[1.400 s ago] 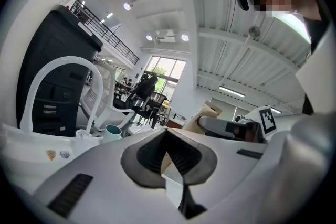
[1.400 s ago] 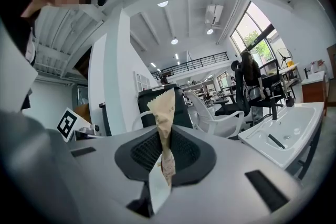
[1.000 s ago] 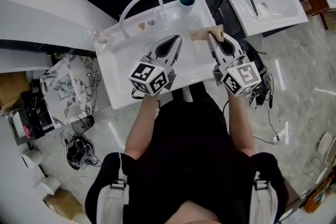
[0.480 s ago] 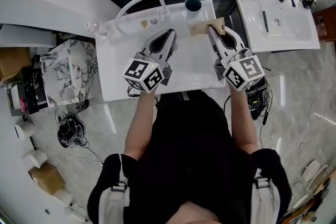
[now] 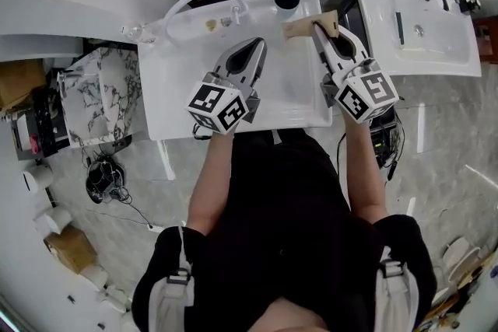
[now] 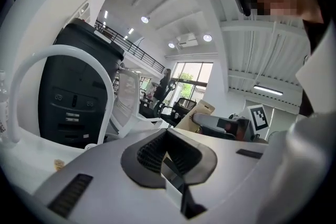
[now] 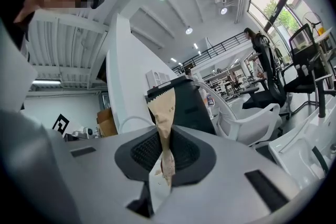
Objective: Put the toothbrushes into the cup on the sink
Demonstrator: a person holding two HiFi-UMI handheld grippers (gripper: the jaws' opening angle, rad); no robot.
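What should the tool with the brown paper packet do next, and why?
Probably carry the brown paper packet a little forward and left until it hangs over the cup. The right tool is shut on the packet, and the cup stands just beyond it on the sink's back edge.

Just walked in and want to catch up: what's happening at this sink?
A person stands at a white sink with a tool in each hand. The right claw is shut on a brown paper packet, held over the sink's back right corner, close to the dark cup standing there. The left claw is shut and empty, over the basin. What the packet holds cannot be seen, and no toothbrush sticks out of the cup.
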